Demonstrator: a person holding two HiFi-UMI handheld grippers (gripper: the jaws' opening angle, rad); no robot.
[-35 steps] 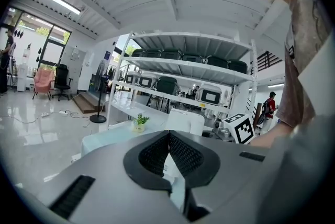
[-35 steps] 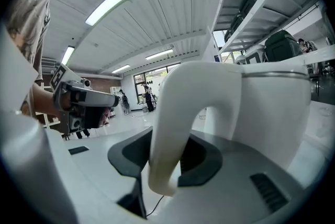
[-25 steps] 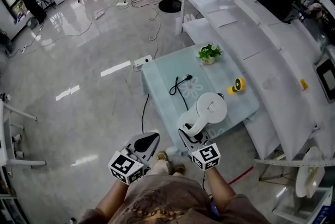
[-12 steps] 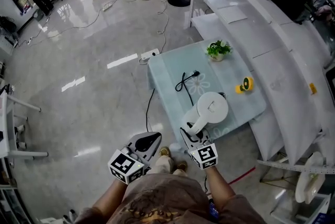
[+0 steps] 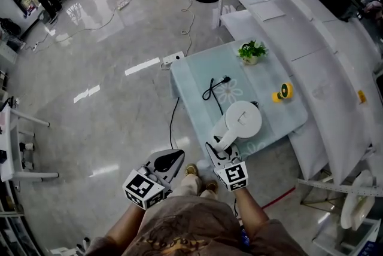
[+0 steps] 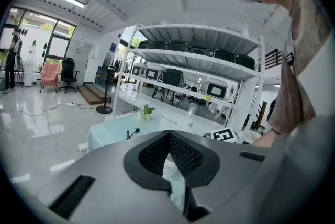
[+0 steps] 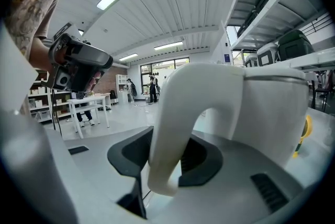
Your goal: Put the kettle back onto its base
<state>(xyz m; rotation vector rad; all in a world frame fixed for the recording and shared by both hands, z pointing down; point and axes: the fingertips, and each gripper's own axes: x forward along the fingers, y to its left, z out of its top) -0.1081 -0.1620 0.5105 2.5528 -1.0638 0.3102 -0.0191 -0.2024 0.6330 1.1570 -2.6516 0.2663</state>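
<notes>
Between the right tongs (image 7: pixel 166 161) the white handle (image 7: pixel 175 123) of the kettle (image 5: pixel 242 121) is clamped. The kettle is just ahead of them, over the near edge of the counter (image 5: pixel 191 78). Beside them to the left, the left tongs (image 5: pixel 172 158) are closed and empty. Beyond the kettle lies a black cord (image 5: pixel 212 91).

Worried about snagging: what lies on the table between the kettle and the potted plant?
In the head view, a black power cord lies on the table between the kettle and the plant, slightly left of the direct line.
</notes>
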